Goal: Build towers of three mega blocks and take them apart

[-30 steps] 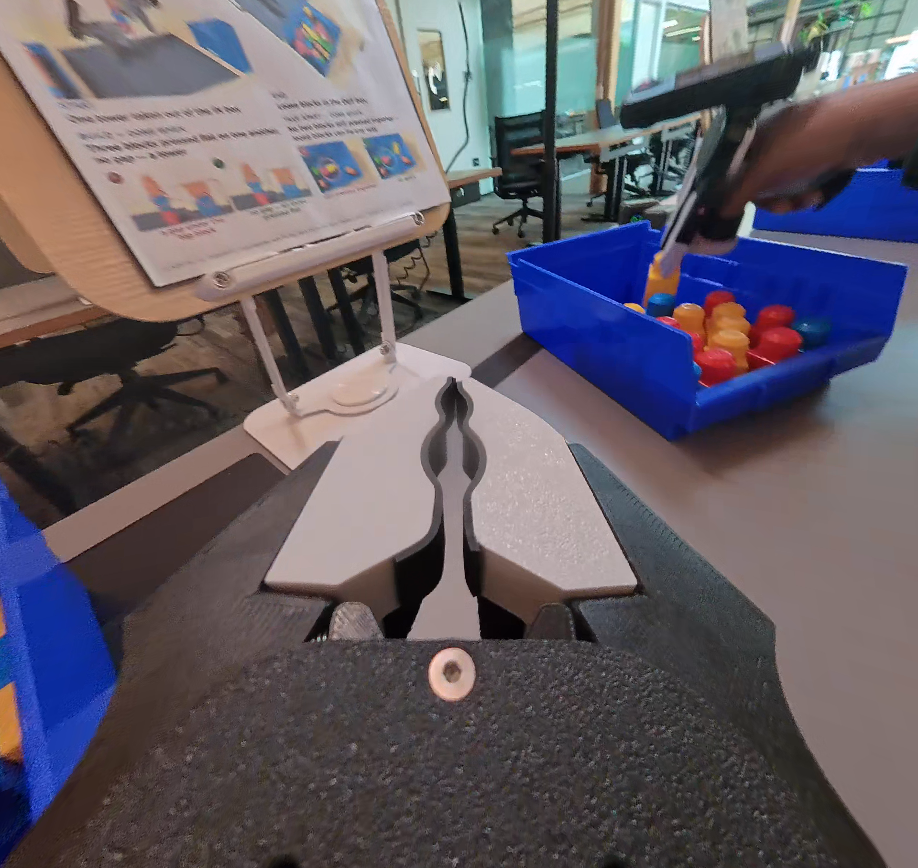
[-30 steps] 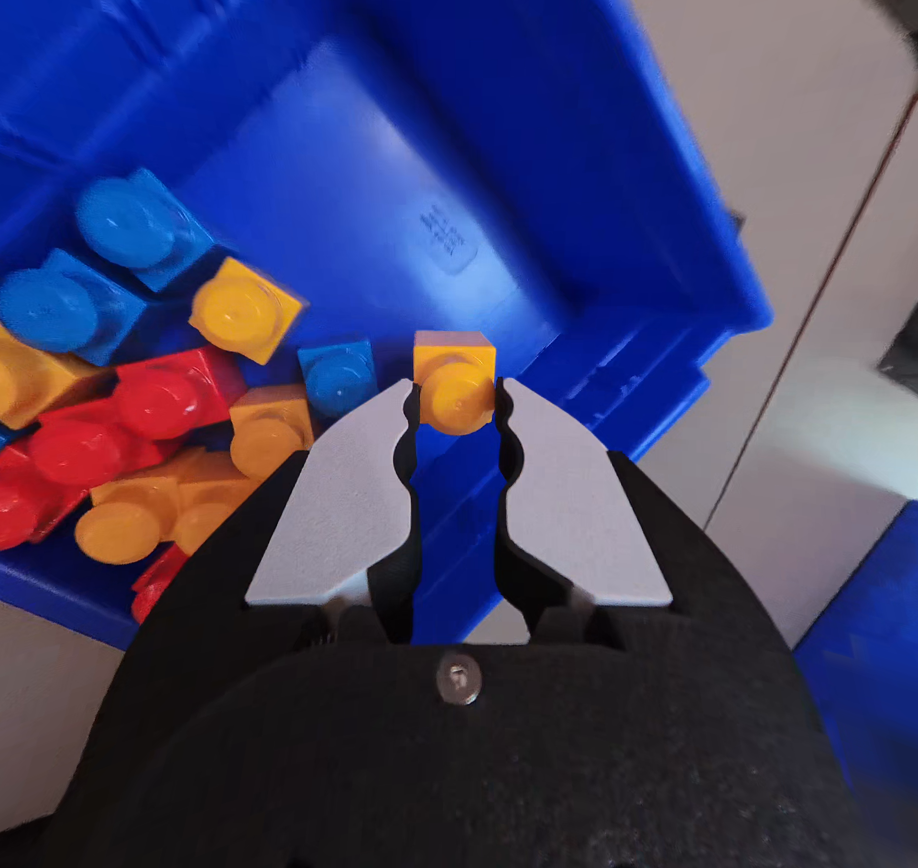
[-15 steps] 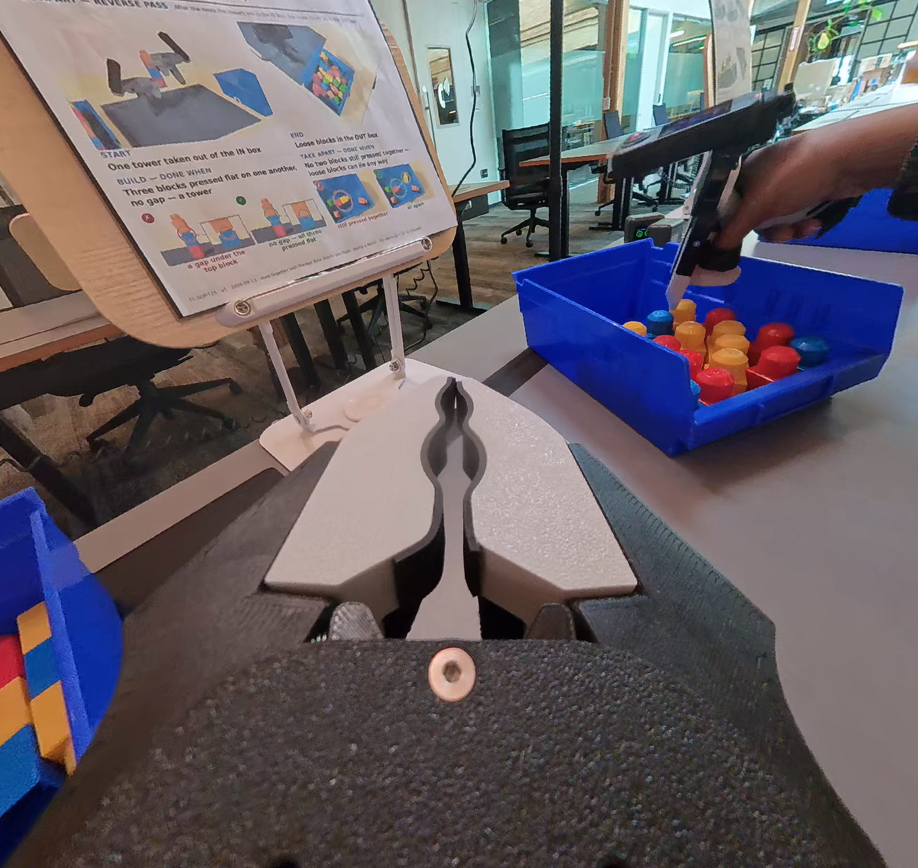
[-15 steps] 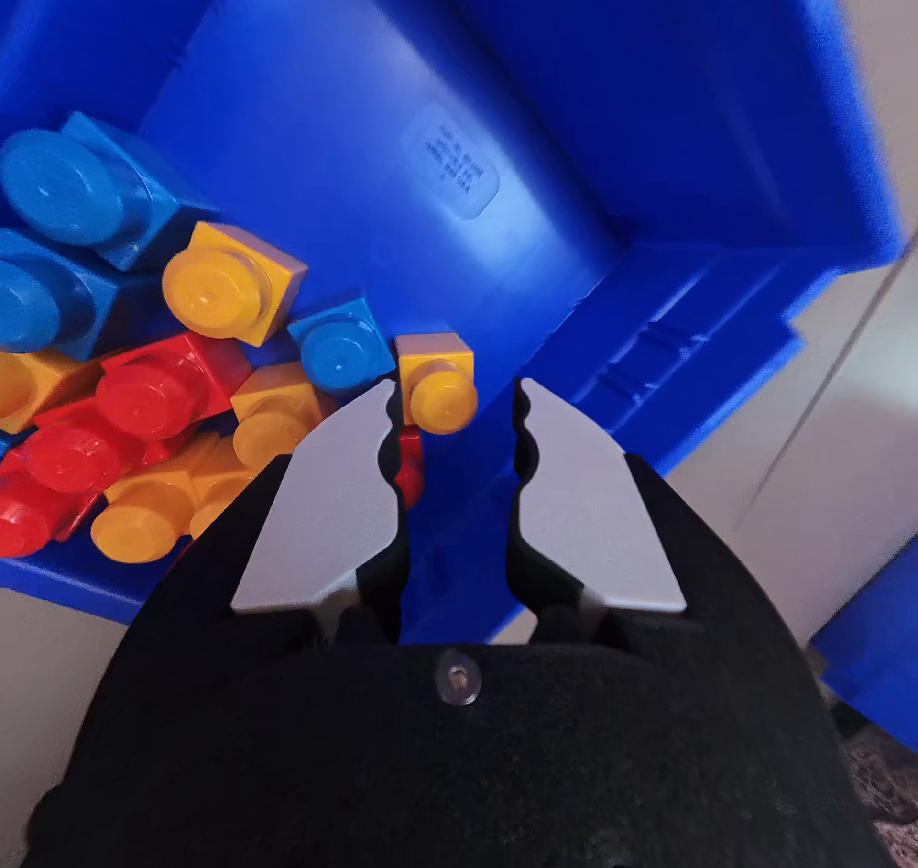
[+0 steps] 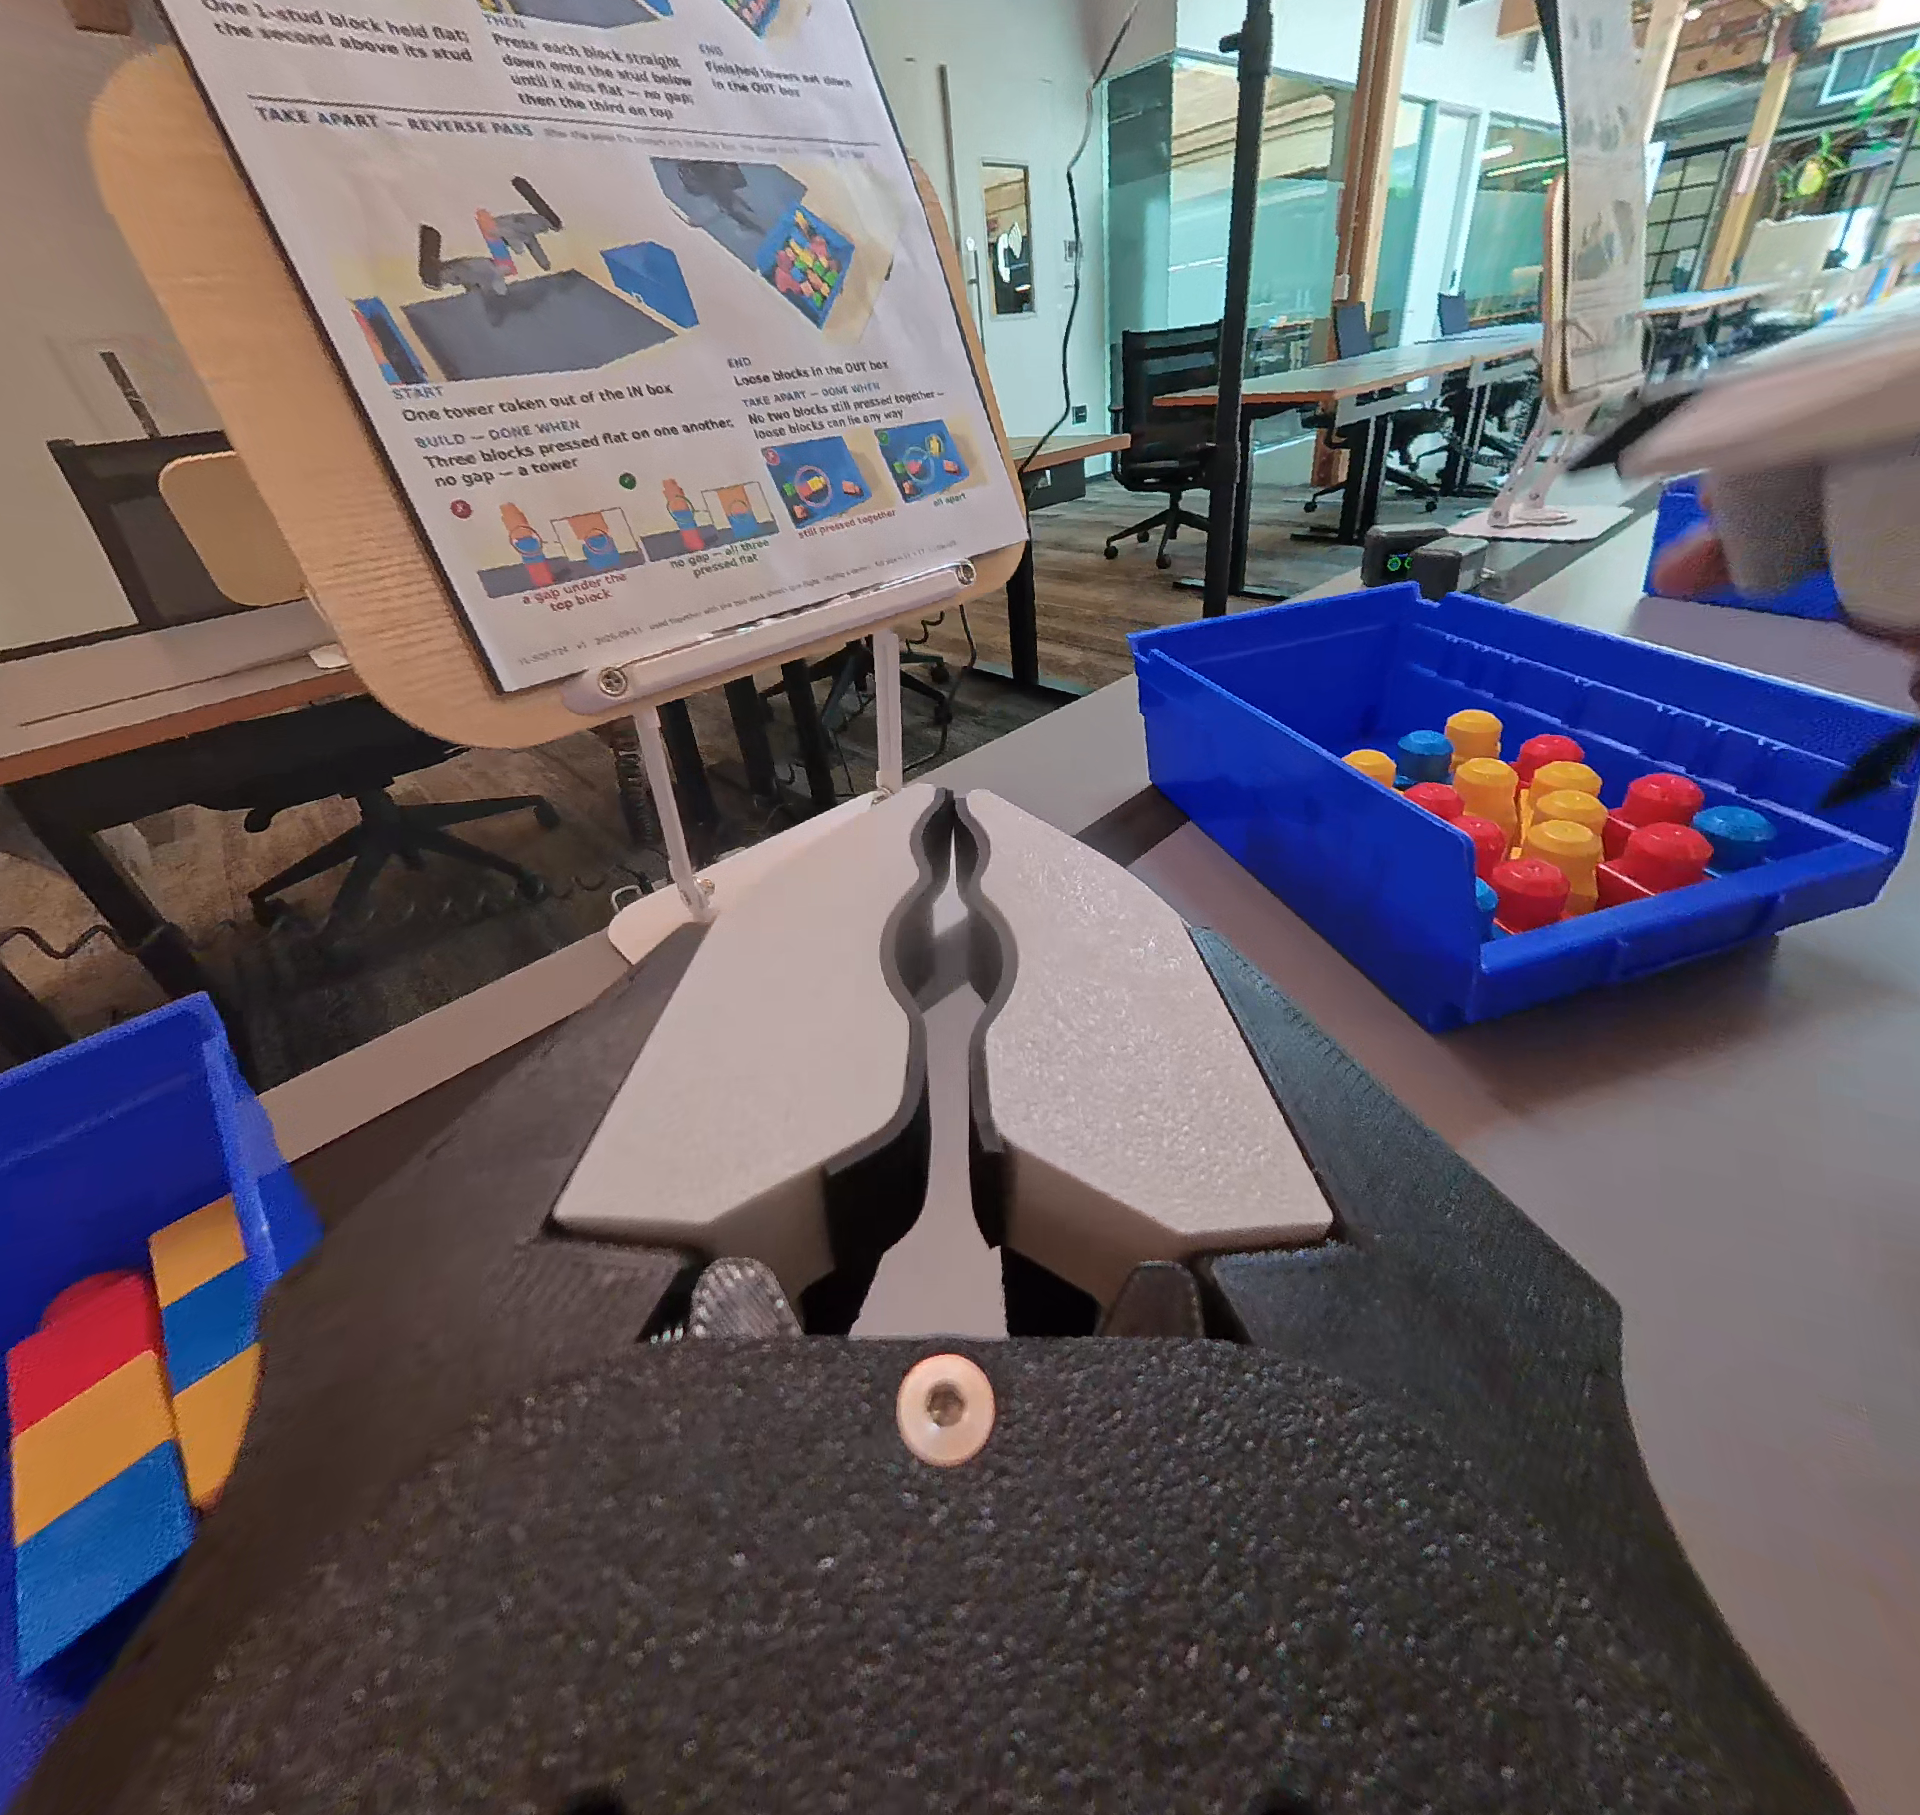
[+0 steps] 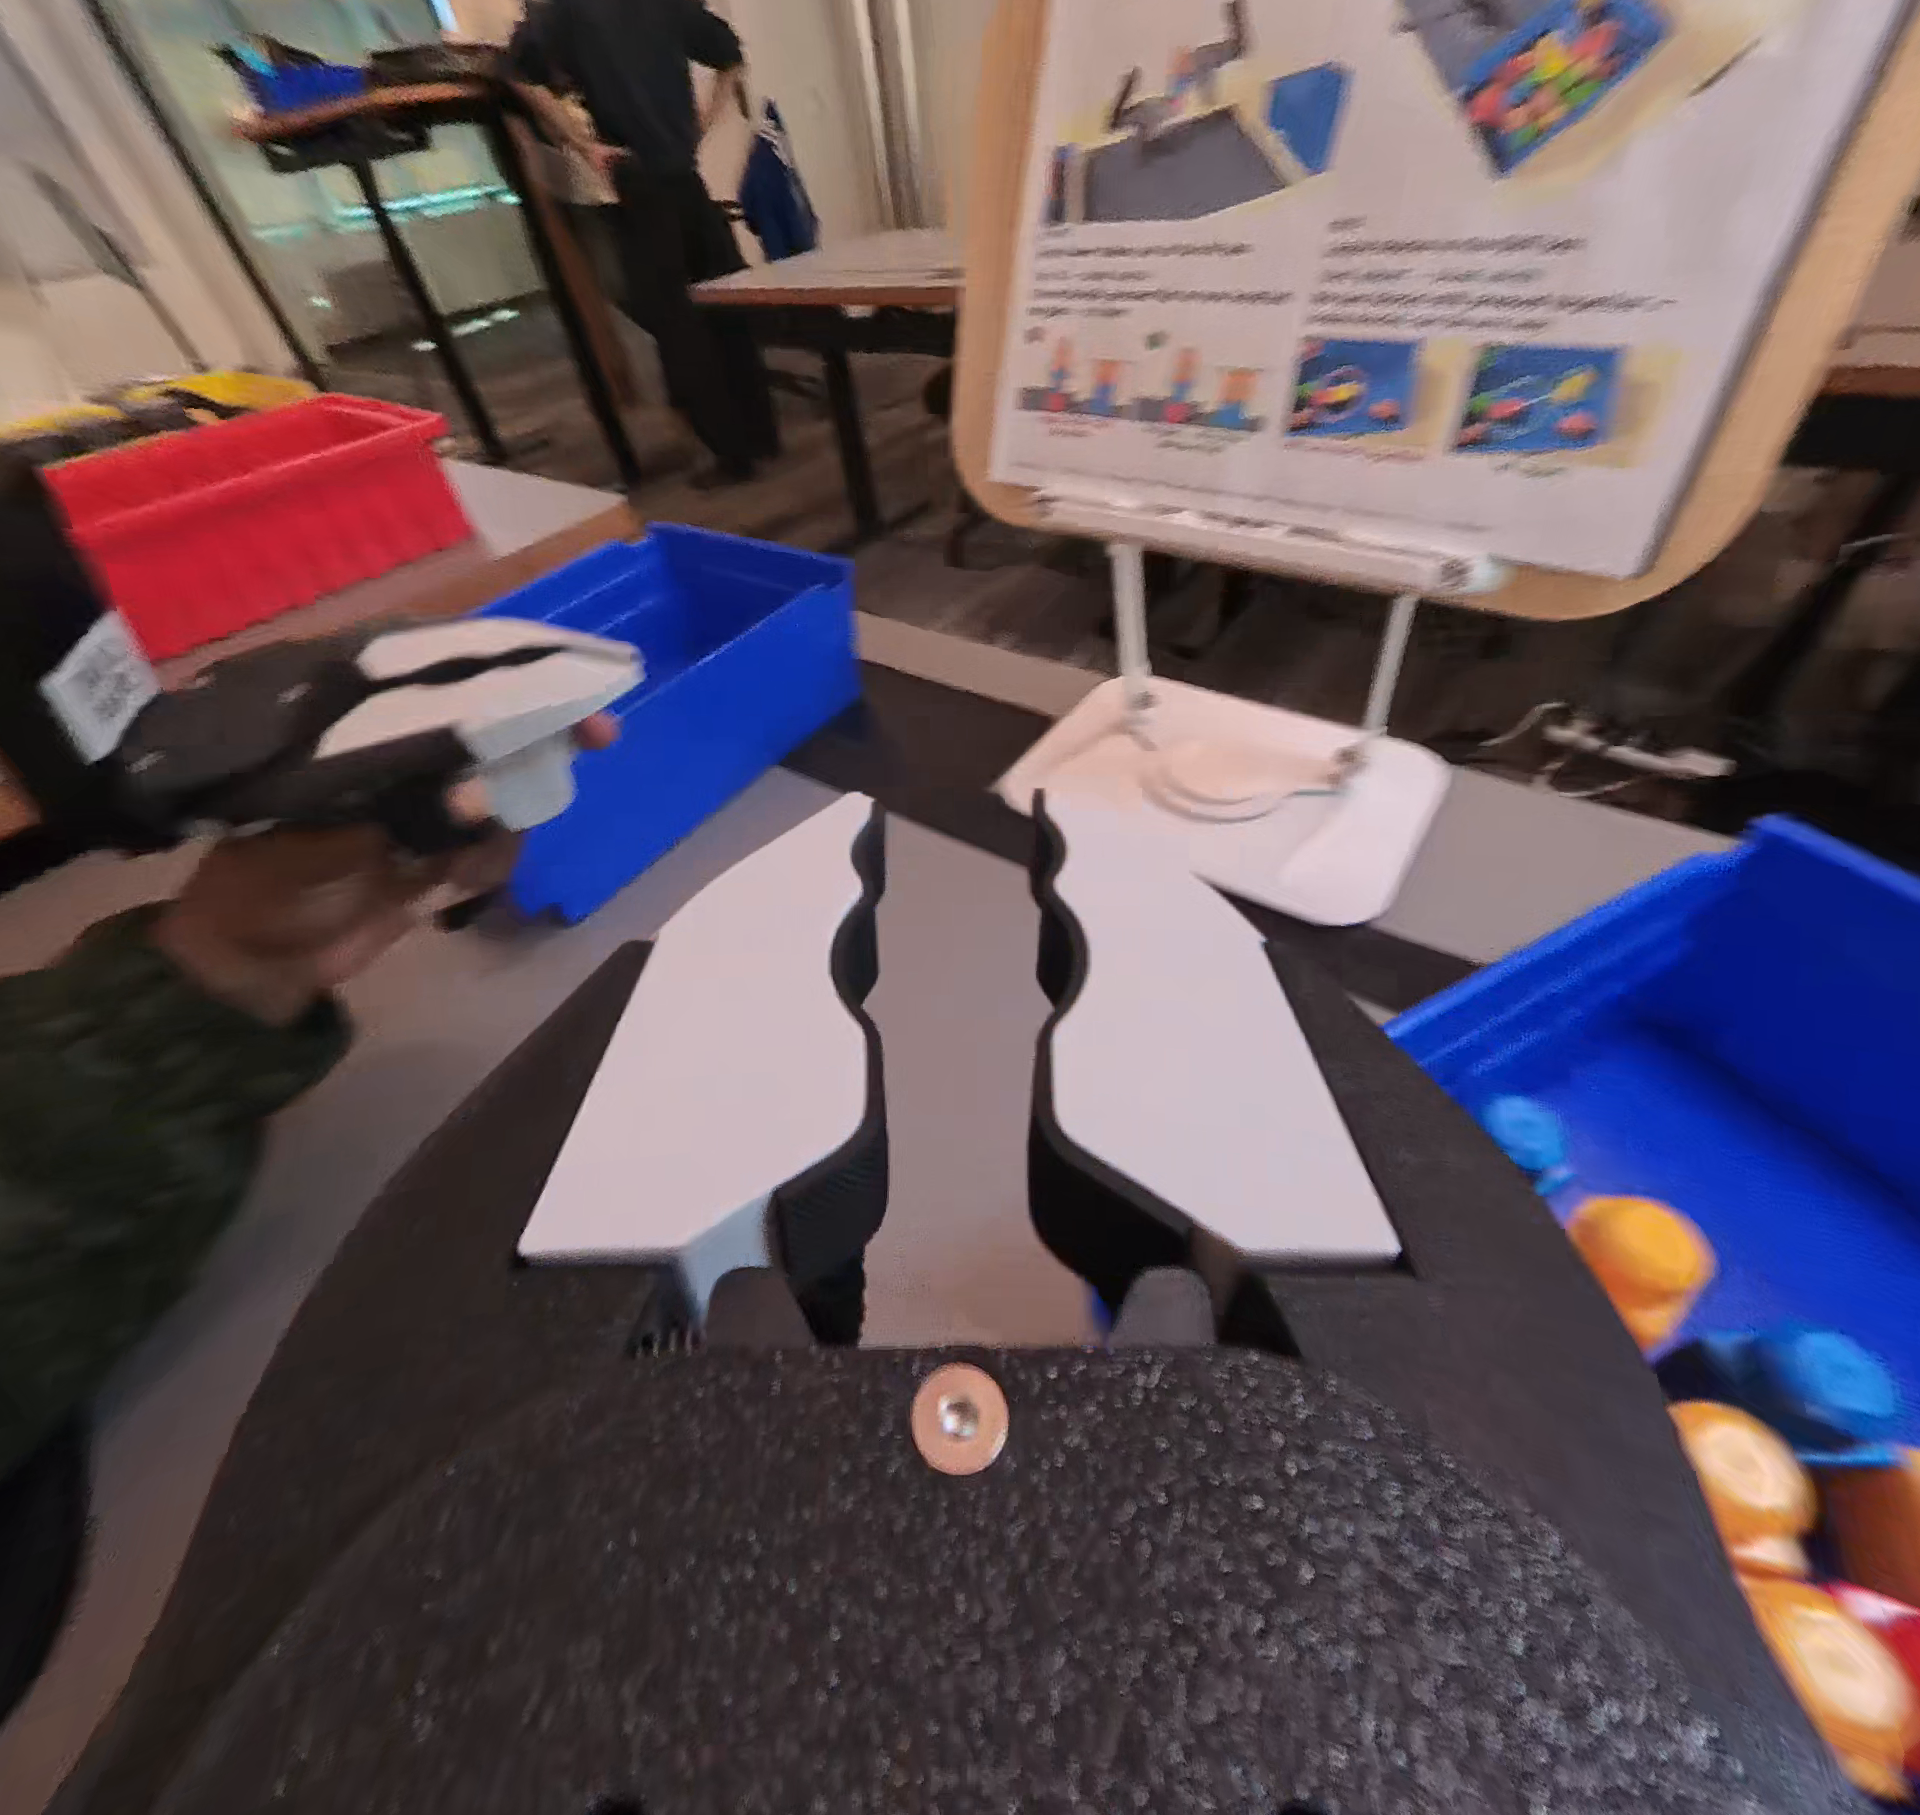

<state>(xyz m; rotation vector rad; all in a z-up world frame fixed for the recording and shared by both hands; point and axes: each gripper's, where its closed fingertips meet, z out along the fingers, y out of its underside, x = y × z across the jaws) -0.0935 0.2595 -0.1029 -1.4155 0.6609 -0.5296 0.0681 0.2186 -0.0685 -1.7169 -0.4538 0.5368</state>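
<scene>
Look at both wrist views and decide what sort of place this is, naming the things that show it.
Most likely an open-plan office or lab set up for a block-handling exercise. Rows of desks with office chairs stand behind glass partitions, an instruction sheet sits on a stand, and blue bins of blocks rest on the grey table.

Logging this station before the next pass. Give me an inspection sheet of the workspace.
Surface: grey table, bare between the bins.
Job's things: loose blocks in the right blue bin; stacked towers in the left blue bin.
Clutter: instruction board on a white stand.
Grippers: left gripper shut, empty; right gripper open, empty.
Cables: some on the floor behind the table.
Surroundings: office desks, chairs, a red bin, a standing person.
</scene>
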